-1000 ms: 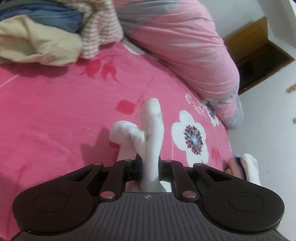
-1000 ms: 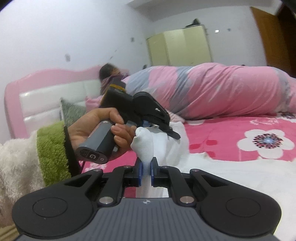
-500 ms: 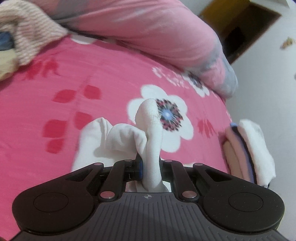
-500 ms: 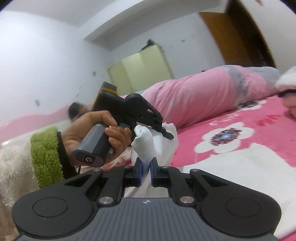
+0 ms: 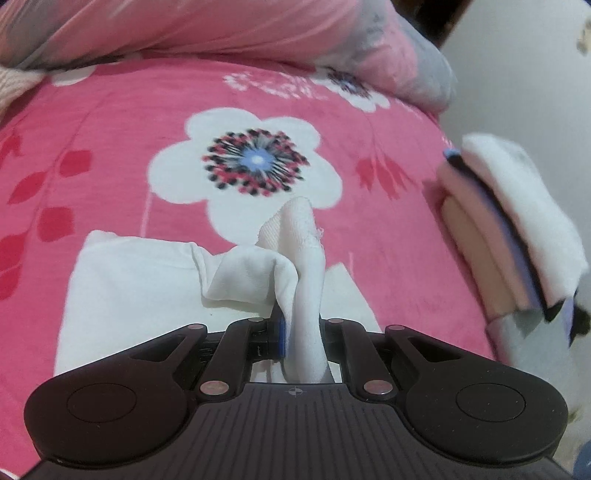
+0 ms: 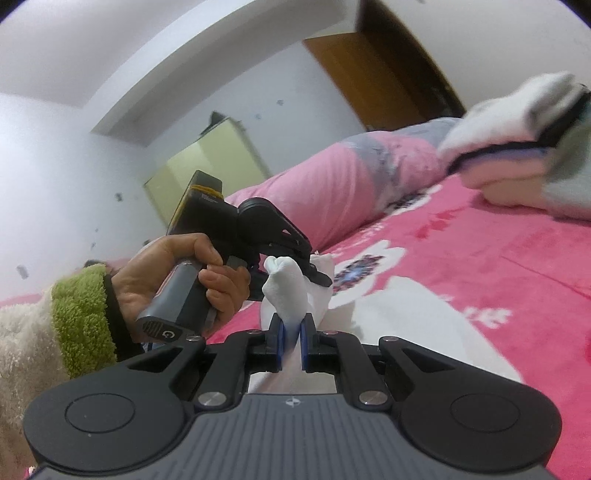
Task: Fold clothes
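A white garment (image 5: pixel 129 280) lies partly flat on the pink flowered bedspread (image 5: pixel 110 147). My left gripper (image 5: pixel 301 332) is shut on a bunched fold of it that sticks up between the fingers. In the right wrist view my right gripper (image 6: pixel 291 343) is shut on another bunch of the same white garment (image 6: pixel 424 321). The left gripper (image 6: pixel 317 275) shows there too, held in a hand (image 6: pixel 173 273) with a green cuff, close beside my right one.
A stack of folded clothes (image 5: pixel 517 229), white on top, sits at the bed's right edge and appears in the right wrist view as the stack (image 6: pixel 524 140). A rolled pink and grey quilt (image 5: pixel 258 26) runs along the far side. A wardrobe (image 6: pixel 207 162) and wooden door (image 6: pixel 388 74) stand behind.
Both grippers have carried the white garment rightwards over the bed toward the folded stack, which is now closer. More of the garment lies flat on the bedspread.
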A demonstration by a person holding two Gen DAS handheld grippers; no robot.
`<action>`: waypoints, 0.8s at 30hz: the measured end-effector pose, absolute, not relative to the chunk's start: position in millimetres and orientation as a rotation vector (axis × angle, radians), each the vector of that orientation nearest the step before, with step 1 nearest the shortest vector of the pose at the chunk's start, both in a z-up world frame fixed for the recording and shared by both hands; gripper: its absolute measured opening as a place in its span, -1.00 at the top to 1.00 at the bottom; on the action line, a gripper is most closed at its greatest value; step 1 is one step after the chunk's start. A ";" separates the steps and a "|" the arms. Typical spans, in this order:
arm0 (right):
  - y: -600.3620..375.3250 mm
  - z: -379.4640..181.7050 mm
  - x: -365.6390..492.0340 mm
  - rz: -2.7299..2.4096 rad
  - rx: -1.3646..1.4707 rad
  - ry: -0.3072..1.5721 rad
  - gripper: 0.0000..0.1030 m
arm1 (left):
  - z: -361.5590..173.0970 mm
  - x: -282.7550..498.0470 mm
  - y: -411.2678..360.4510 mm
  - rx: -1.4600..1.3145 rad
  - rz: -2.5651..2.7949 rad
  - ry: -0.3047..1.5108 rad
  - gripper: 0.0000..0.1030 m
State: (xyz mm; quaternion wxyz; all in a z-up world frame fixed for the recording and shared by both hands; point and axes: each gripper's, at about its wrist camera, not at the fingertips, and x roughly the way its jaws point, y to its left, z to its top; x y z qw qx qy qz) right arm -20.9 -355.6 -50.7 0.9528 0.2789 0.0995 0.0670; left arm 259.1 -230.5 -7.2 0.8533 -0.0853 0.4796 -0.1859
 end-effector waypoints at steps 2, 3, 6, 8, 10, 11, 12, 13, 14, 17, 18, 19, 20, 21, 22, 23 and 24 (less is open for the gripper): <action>-364.3 -57.0 -23.3 0.120 0.587 0.209 0.84 | -11.1 256.9 -243.9 -0.143 -0.391 1.013 0.85; -368.6 -60.4 -24.1 0.111 0.596 0.212 0.84 | -13.2 255.8 -249.9 -0.126 -0.389 1.013 0.85; -376.1 -70.3 -25.7 0.100 0.630 0.230 0.84 | -18.8 252.7 -266.7 -0.076 -0.393 1.013 0.85; -381.0 -76.9 -26.8 0.093 0.653 0.243 0.84 | -23.4 250.2 -276.9 -0.033 -0.408 1.005 0.83; -385.9 -83.5 -27.8 0.087 0.675 0.256 0.84 | -28.8 247.6 -286.2 0.017 -0.431 0.995 0.57; -388.3 -86.8 -28.4 0.083 0.686 0.262 0.84 | -31.6 246.4 -288.1 0.034 -0.446 0.992 0.52; -390.7 -90.1 -28.9 0.080 0.698 0.268 0.84 | -33.3 245.4 -288.1 0.035 -0.457 0.987 0.44; -393.2 -93.3 -29.4 0.076 0.709 0.275 0.84 | -33.7 244.3 -286.6 0.026 -0.469 0.982 0.37; -395.6 -96.6 -29.9 0.073 0.720 0.281 0.84 | -32.8 242.9 -283.5 0.006 -0.482 0.976 0.34; -402.9 -106.5 -31.5 0.063 0.754 0.300 0.84 | -24.1 237.0 -269.5 -0.075 -0.538 0.968 0.29; -405.3 -109.8 -32.0 0.059 0.765 0.306 0.84 | -18.8 232.8 -263.3 -0.101 -0.565 0.953 0.27; -406.0 -110.4 -31.7 0.058 0.771 0.309 0.84 | -12.5 228.1 -256.6 -0.124 -0.592 0.935 0.23; -406.4 -110.7 -31.3 0.057 0.775 0.312 0.84 | -5.2 221.9 -248.3 -0.140 -0.611 0.912 0.21; -406.9 -110.9 -30.8 0.056 0.780 0.315 0.84 | 2.0 214.7 -238.9 -0.153 -0.625 0.889 0.16; -407.3 -111.1 -30.4 0.055 0.785 0.317 0.84 | 9.3 207.5 -229.4 -0.167 -0.638 0.866 0.13; -407.7 -111.3 -29.9 0.054 0.790 0.320 0.84 | 16.5 200.4 -219.9 -0.181 -0.651 0.843 0.10; -408.7 -111.5 -29.0 0.056 0.796 0.324 0.84 | 22.2 191.9 -208.6 -0.191 -0.661 0.822 0.06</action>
